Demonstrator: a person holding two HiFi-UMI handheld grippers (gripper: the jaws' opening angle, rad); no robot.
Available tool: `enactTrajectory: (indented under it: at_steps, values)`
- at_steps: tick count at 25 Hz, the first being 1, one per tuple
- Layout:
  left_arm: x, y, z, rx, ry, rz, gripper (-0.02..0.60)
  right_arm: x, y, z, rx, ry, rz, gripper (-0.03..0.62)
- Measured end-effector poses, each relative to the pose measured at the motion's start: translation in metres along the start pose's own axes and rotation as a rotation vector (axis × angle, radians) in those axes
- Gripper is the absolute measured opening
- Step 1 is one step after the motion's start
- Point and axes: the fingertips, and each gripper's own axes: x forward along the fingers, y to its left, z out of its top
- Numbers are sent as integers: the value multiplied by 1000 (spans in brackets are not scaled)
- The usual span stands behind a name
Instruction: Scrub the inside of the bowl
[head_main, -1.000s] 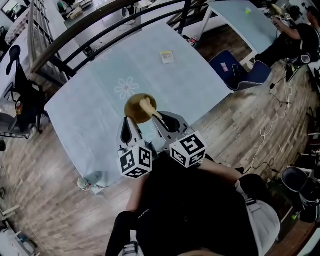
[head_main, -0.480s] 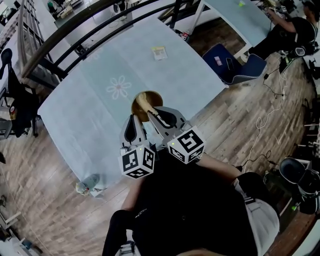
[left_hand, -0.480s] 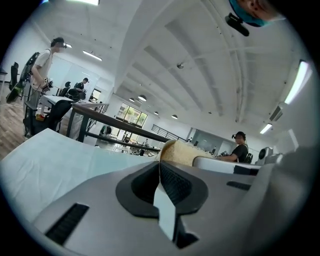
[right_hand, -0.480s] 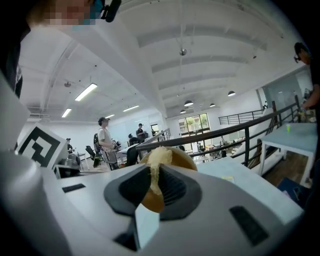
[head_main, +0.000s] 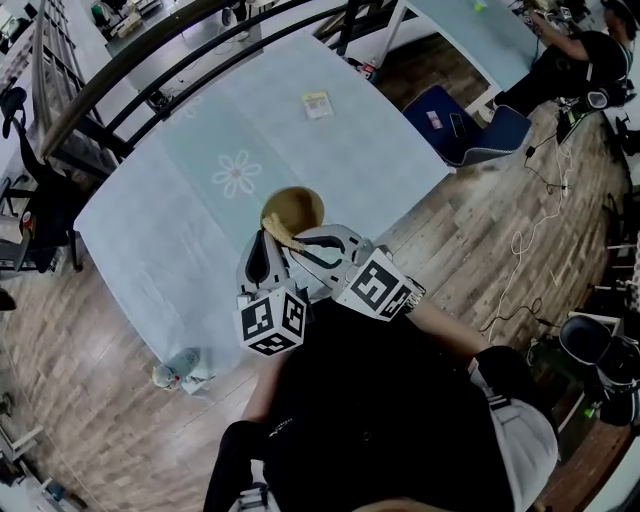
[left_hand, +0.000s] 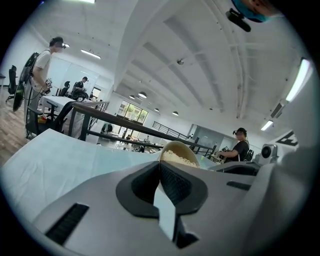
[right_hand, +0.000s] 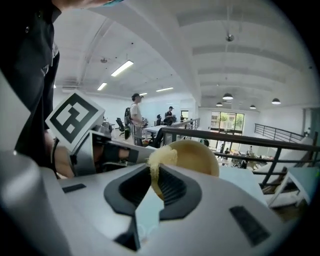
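A tan bowl (head_main: 297, 205) stands on the pale blue tablecloth (head_main: 170, 215) near the table's front edge. My left gripper (head_main: 264, 241) reaches its near left rim; in the left gripper view the jaws (left_hand: 161, 171) stand shut on the bowl's rim (left_hand: 178, 152). My right gripper (head_main: 297, 243) points left and is shut on a beige fibrous scrubber (head_main: 279, 229), which lies over the bowl's near left edge. In the right gripper view the scrubber (right_hand: 161, 157) sticks up from between the jaws (right_hand: 154, 181) in front of the bowl (right_hand: 195, 156).
A small yellow packet (head_main: 319, 104) lies far back on the cloth, with a printed flower (head_main: 237, 174) in between. A dark railing (head_main: 150, 60) runs behind the table. On the floor are a blue seat (head_main: 460, 125) at right and a bundle (head_main: 180, 368) at left.
My right gripper has swung from pointing into the bowl's middle to pointing left, dragging the scrubber to the bowl's near left rim. The left gripper has stayed put.
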Motion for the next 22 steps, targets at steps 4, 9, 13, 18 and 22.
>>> enactTrajectory:
  at_steps: [4,9,13,18,22]
  values:
    - [-6,9,1,-1,1,19,17,-4,-2,-2,-78,34,-21,51]
    - [-12,14,3,23,-7,38,17,-6,-23,12,-201,67,-172,51]
    - [-20,13,0,34,-11,39,18,-2,-32,7,-303,178,-271,51]
    - [-21,8,1,42,-17,22,18,10,-11,-1,-257,189,-192,51]
    - [-20,5,1,46,-18,15,18,12,0,-4,-178,176,-110,50]
